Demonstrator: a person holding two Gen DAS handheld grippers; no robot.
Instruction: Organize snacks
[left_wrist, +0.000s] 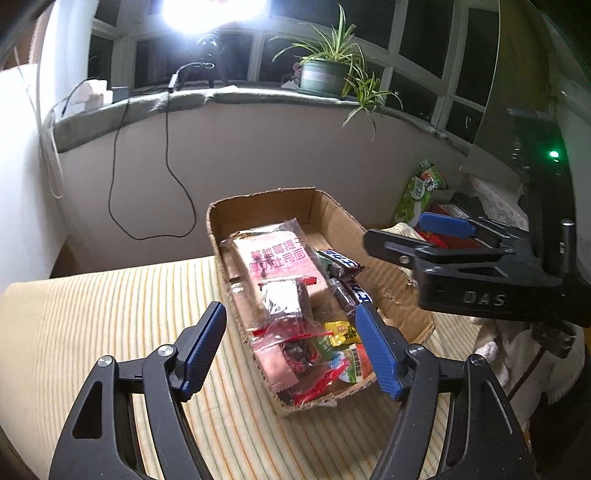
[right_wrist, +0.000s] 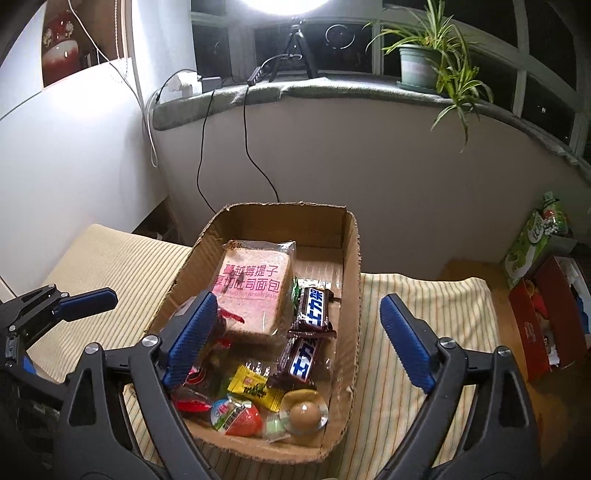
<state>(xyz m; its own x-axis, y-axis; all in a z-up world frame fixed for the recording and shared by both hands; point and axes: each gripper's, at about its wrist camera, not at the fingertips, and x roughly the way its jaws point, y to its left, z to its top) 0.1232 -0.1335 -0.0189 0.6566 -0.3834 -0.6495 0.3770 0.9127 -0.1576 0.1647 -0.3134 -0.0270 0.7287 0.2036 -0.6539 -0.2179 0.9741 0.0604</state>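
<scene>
A shallow cardboard box (right_wrist: 352, 266) (left_wrist: 332, 214) sits on a striped cloth. It holds a bagged pink toast loaf (right_wrist: 255, 288) (left_wrist: 280, 266), two dark Snickers bars (right_wrist: 312, 308) (left_wrist: 341, 262), a yellow candy packet (right_wrist: 255, 387) (left_wrist: 341, 332), a jelly cup (right_wrist: 236, 413), a round brown egg pack (right_wrist: 304, 411) and red-sealed clear bags (left_wrist: 291, 343). My left gripper (left_wrist: 291, 350) is open and empty above the box's near end. My right gripper (right_wrist: 306, 339) is open and empty over the box. It also shows in the left wrist view (left_wrist: 406, 236).
A green snack bag (right_wrist: 532, 243) (left_wrist: 417, 192) and a red box (right_wrist: 543, 317) stand to the right of the cloth. Behind is a wall with hanging cables (right_wrist: 255, 155), a windowsill, a potted plant (right_wrist: 421, 66) and a bright lamp.
</scene>
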